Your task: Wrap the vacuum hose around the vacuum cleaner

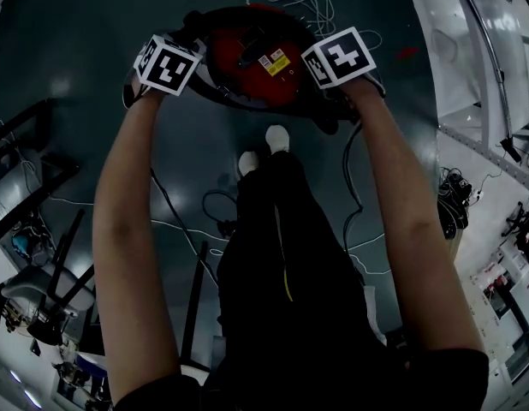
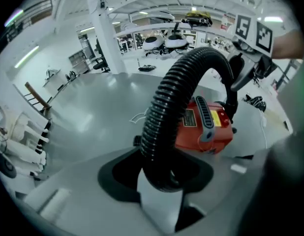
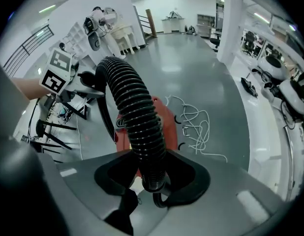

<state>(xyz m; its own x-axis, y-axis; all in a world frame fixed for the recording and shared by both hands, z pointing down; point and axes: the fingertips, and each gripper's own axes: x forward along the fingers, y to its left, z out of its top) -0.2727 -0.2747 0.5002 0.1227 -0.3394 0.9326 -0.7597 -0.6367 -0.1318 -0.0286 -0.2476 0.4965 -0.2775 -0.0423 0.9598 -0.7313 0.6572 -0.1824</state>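
Note:
Seen from the head view, the red vacuum cleaner (image 1: 252, 54) stands on the dark floor just ahead of the person's feet. A black ribbed vacuum hose (image 2: 167, 107) rises from the left gripper (image 2: 162, 173), which is shut on it, and arches over the red body (image 2: 206, 124) toward the right gripper's marker cube (image 2: 253, 31). The right gripper (image 3: 152, 178) is shut on the same hose (image 3: 135, 107), above the red casing (image 3: 167, 124). In the head view the left gripper (image 1: 169, 65) and right gripper (image 1: 341, 58) flank the cleaner, jaws hidden under their cubes.
A loose white cable (image 3: 196, 122) lies on the floor beyond the cleaner. Black cords (image 1: 215, 208) trail by the person's legs and white shoes (image 1: 277, 135). Dark metal frames (image 1: 25, 161) stand at the left, white benches and equipment (image 1: 496, 75) at the right.

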